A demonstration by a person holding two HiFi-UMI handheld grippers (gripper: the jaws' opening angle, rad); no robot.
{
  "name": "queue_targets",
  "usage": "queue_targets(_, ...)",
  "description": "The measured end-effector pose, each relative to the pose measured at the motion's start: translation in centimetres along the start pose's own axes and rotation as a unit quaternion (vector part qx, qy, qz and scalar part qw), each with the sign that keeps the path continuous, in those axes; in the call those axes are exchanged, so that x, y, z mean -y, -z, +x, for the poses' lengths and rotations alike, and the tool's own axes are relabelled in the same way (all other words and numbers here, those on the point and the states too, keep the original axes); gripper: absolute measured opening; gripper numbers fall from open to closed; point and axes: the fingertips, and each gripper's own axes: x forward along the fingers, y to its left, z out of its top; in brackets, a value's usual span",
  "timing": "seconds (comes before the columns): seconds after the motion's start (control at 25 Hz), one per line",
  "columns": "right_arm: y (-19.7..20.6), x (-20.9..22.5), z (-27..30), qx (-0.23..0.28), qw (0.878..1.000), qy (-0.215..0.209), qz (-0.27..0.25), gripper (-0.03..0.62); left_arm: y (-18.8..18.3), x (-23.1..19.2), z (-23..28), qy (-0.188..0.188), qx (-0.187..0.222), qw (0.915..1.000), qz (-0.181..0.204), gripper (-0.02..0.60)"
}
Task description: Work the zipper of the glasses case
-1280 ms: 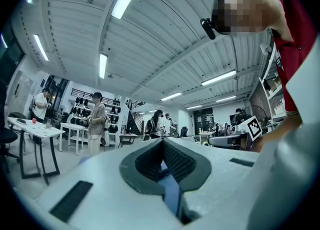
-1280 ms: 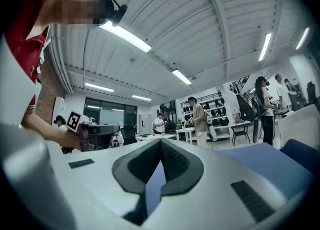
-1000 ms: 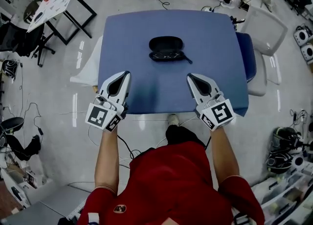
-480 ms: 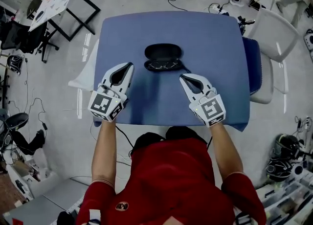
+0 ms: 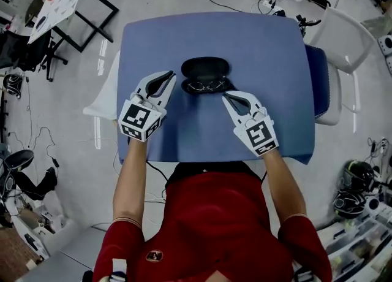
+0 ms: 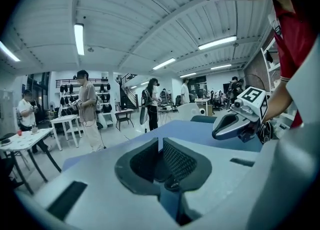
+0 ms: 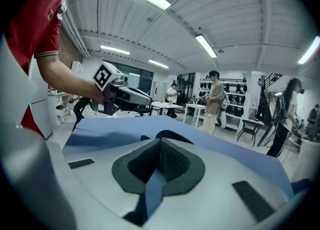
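Head view: glasses case (image 5: 206,75) lies open mid-desk (image 5: 269,48), with the left tool (image 5: 166,77) just beside it at nine o'clock and the right tool (image 5: 226,95) near its five o'clock, neither touching. Left gripper view, then right gripper view: each tool's jaws are pressed together on nothing. Closed tips could shove the light case across the cloth instead of catching its zipper.
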Motion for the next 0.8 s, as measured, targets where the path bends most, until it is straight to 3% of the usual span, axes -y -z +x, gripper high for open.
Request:
queue_targets(0.28,1.6,0.1,2.1,-0.058,0.998,0.023,-0.027,0.023,1.4,-1.2,4.0,0.056,-0.043,0.9972,0.024,0.046)
queue_targets(0.44,2.7,0.3,2.7,-0.089,0.994,0.042,-0.049,0.041,2.2,-1.5,6.2,0.083,-0.073,0.9924,0.055,0.104)
queue_targets(0.8,5.4,1.7,2.8,-0.135,0.983,0.031,-0.119,0.095,5.7,-0.4,11.5,0.132,-0.153,0.9704,0.132,0.127)
